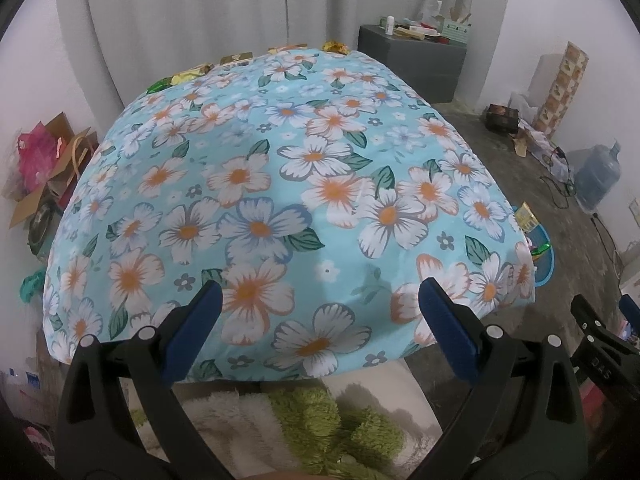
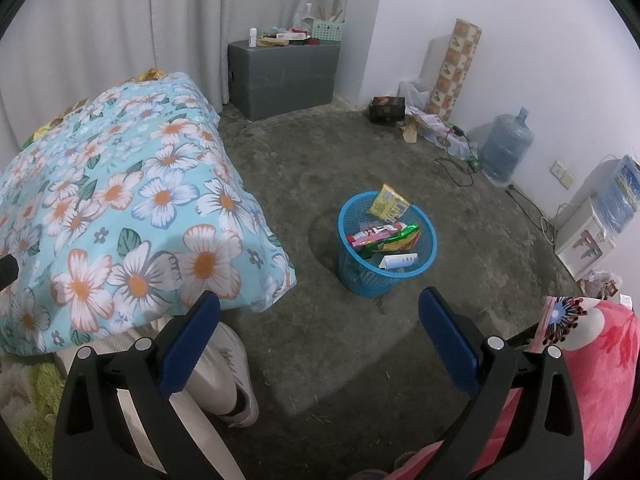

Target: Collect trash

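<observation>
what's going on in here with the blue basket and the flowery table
A person is collecting trash with a hand-held gripper in each hand. Both the left hand-held gripper and the right hand-held gripper are open and hold nothing. The blue basket on the floor already holds several snack wrappers. More wrappers lie along the far edge of the floral tablecloth.

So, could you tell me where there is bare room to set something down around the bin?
The concrete floor between the blue basket and the right gripper is bare. Most of the floral tabletop is free too. It is crowded along the table's far edge with wrappers and by the water jug.
</observation>
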The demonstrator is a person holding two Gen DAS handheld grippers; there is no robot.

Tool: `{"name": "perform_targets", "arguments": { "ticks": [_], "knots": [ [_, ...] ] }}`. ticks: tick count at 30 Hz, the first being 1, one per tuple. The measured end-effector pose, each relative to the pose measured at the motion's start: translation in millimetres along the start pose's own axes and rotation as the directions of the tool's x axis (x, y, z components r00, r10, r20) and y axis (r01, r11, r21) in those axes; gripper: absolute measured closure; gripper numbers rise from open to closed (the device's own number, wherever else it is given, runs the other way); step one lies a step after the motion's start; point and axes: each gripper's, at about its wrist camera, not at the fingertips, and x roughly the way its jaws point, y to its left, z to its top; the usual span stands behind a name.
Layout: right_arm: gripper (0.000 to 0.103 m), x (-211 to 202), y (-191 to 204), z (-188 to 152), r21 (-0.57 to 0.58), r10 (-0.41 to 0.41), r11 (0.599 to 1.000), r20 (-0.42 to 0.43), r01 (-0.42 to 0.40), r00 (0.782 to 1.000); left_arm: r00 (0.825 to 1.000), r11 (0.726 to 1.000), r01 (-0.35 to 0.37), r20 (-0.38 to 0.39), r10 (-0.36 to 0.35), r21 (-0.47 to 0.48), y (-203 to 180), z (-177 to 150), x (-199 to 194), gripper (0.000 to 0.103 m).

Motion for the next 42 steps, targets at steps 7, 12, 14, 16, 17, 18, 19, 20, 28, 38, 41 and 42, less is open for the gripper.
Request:
{"name": "perform_targets", "arguments": {
  "ticks": [7, 12, 14, 16, 17, 18, 19, 20, 28, 38, 41, 42],
  "knots": [
    [0.006, 0.8, 1.3, 2.1, -0.004, 0.002, 1.000, 0.002, -0.002, 1.000, 1.000, 1.000, -0.002, -0.002, 0.002, -0.004, 0.7, 0.3, 0.5, 0.009],
    [0.006, 1.3, 3.9, 5.2, -0.006, 0.005, 1.000, 0.003, -0.005, 1.000, 1.000, 1.000, -0.003, -0.003, 0.003, -0.006, 1.6, 0.2, 1.0, 0.009],
    [0.006, 1.3, 3.7, 4.7, -0.008, 0.004, 1.000, 0.003, -0.003, 1.000, 1.000, 1.000, -0.002, -0.002, 0.002, -0.004, 1.8, 0.3, 1.0, 0.009],
    [0.006, 1.4, 4.1, 5.1, -0.008, 0.004, 1.000, 0.002, -0.004, 1.000, 1.000, 1.000, -0.003, -0.003, 0.003, -0.005, 2.4, 0.1, 1.0, 0.009],
    [0.006, 1.2, 4.0, 4.6, -0.007, 0.004, 1.000, 0.002, -0.004, 1.000, 1.000, 1.000, -0.003, -0.002, 0.003, -0.005, 2.4, 0.2, 1.0, 0.009],
    [0.006, 1.3, 4.3, 5.2, -0.008, 0.005, 1.000, 0.002, -0.005, 1.000, 1.000, 1.000, -0.002, -0.003, 0.002, -0.005, 2.5, 0.2, 1.1, 0.009],
    [0.006, 1.0, 4.3, 4.6, -0.007, 0.003, 1.000, 0.002, -0.003, 1.000, 1.000, 1.000, -0.003, -0.003, 0.003, -0.005, 2.6, 0.2, 1.1, 0.009],
    [0.006, 0.9, 4.4, 4.5, -0.007, 0.002, 1.000, 0.002, -0.002, 1.000, 1.000, 1.000, -0.003, -0.003, 0.003, -0.005, 2.4, 0.2, 1.1, 0.009],
    [0.006, 0.7, 3.9, 4.0, -0.006, 0.004, 1.000, 0.002, -0.004, 1.000, 1.000, 1.000, -0.003, -0.005, 0.003, -0.005, 2.4, -0.6, 1.8, 0.009],
    [0.006, 1.4, 7.1, 5.9, -0.008, 0.006, 1.000, 0.002, -0.006, 1.000, 1.000, 1.000, -0.003, -0.005, 0.003, -0.006, 2.1, -0.9, 2.1, 0.009],
    [0.006, 1.3, 7.1, 5.8, -0.008, 0.006, 1.000, 0.002, -0.006, 1.000, 1.000, 1.000, -0.003, -0.004, 0.003, -0.006, 2.3, -0.9, 2.1, 0.009],
    [0.006, 1.4, 8.1, 6.5, -0.007, 0.007, 1.000, 0.002, -0.007, 1.000, 1.000, 1.000, -0.003, -0.005, 0.003, -0.006, 2.3, -0.9, 2.1, 0.009]
  ]
}}
